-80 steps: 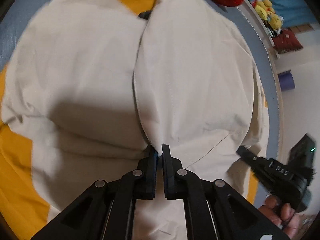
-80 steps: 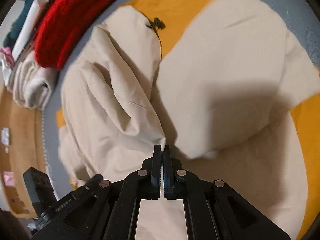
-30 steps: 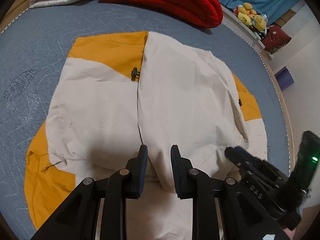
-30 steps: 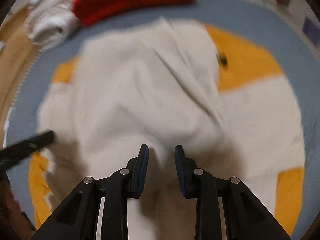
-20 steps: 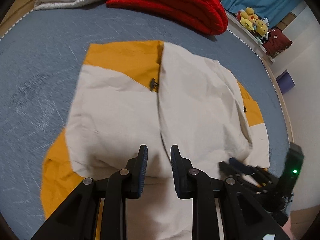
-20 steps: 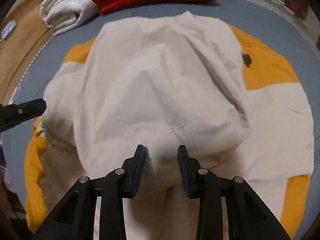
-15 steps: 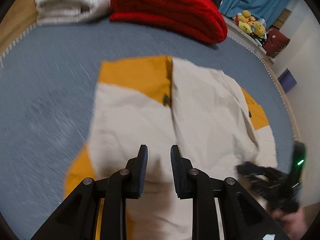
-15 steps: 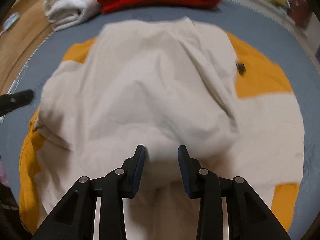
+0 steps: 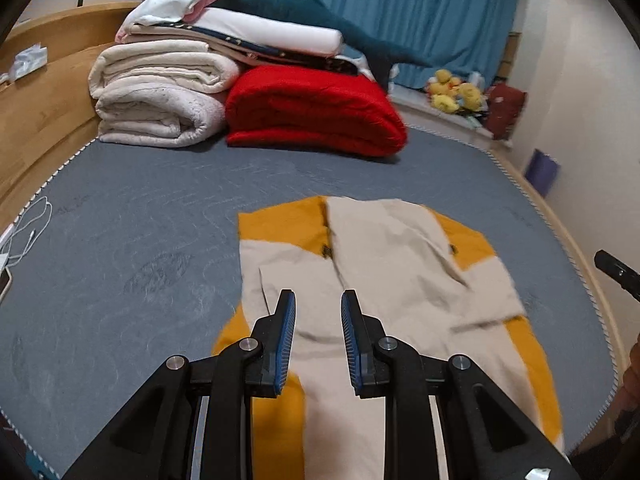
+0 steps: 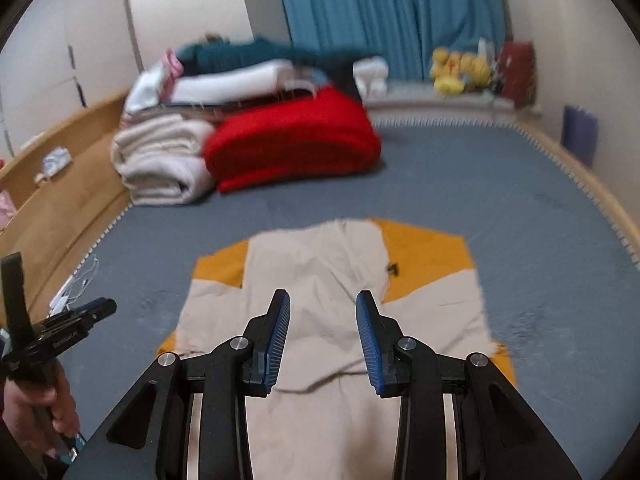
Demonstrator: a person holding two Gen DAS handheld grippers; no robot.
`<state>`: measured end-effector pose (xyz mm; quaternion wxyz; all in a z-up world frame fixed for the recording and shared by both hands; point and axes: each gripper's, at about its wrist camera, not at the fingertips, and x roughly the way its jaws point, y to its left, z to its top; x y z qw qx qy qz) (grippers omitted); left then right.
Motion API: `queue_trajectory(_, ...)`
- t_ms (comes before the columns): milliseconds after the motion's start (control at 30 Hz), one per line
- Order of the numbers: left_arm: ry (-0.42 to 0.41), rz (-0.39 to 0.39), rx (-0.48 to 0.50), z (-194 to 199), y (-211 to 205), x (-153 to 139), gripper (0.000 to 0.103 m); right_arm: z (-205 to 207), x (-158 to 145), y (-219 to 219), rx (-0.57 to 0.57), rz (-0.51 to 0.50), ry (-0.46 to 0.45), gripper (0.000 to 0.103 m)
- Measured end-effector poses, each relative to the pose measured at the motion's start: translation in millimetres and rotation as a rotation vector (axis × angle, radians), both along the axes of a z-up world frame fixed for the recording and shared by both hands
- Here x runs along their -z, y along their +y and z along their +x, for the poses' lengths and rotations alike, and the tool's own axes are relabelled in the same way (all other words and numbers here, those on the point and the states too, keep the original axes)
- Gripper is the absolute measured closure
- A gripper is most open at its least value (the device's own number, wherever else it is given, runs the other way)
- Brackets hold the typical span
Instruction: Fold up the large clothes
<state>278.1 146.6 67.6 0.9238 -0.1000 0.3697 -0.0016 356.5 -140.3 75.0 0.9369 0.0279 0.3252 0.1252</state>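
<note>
The left gripper [image 9: 318, 304] is held above the bed, pointing forward and downward. Its jaws stand apart with nothing between them; the blue pads [image 9: 287, 336] are bare. The right gripper [image 10: 323, 304] is held likewise, with its jaws released and set slightly wider; no fabric lies between them.

The garment [image 9: 384, 280], a beige and orange piece, lies flat on the grey mattress [image 9: 132, 232] directly ahead of and below both tools. In the left wrist view, one beige panel is folded over the body of the garment ahead and to the right of the jaws, its long edge running away from the tool. Orange sections show at the far end, at the right edge and at the near left, just beside the left finger. A small dark fastener [image 9: 327, 251] sits at the fold edge, ahead of the jaws.

In the right wrist view, the same fastener [image 10: 393, 268] lies ahead and slightly right of the jaws. The left tool appears at the lower left of that view, gripped by a hand [image 10: 36, 404].

Beyond the garment, at the far side of the mattress, a red folded blanket [image 9: 312, 110] rests beside a stack of white bedding [image 9: 160, 92]. A white cable [image 9: 28, 232] lies at the left edge of the mattress.
</note>
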Motion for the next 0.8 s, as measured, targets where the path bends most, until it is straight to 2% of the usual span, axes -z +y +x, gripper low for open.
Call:
queue_trajectory(133, 0.004, -0.019, 0.073, -72, 1, -9, 0.082, -79, -27, -32, 0.008, -0.086, -0.101, 0.067)
queue_trajectory(267, 0.032, -0.04, 0.081, -134, 21, 9, 0.089, -144, -24, -80, 0.047, -0.117, -0.098, 0.067)
queue_trajectory(333, 0.079, -0.065, 0.043, -155, 35, 36, 0.091, -168, -17, -109, 0.09, -0.111, -0.086, 0.067)
queue_trajectory(400, 0.205, -0.091, -0.009, -157, 46, 65, 0.093, -187, -2, -136, 0.138, -0.101, -0.067, 0.067)
queue_trajectory(433, 0.232, -0.117, -0.019, -156, 50, 73, 0.093, -193, 9, -150, 0.173, -0.098, -0.048, 0.067)
queue_trajectory(533, 0.301, -0.132, -0.047, -147, 56, 94, 0.093, -200, 47, -184, 0.246, -0.068, 0.02, 0.067)
queue_trajectory(600, 0.367, -0.16, -0.054, -145, 57, 111, 0.093, -193, 78, -200, 0.294, -0.076, 0.139, 0.067)
queue_trajectory(667, 0.405, -0.213, -0.067, -145, 59, 121, 0.093, -183, 99, -215, 0.298, 0.003, 0.254, 0.067)
queue_trajectory(800, 0.486, -0.313, -0.129, -145, 69, 142, 0.083, -169, 134, -229, 0.314, -0.003, 0.395, 0.067)
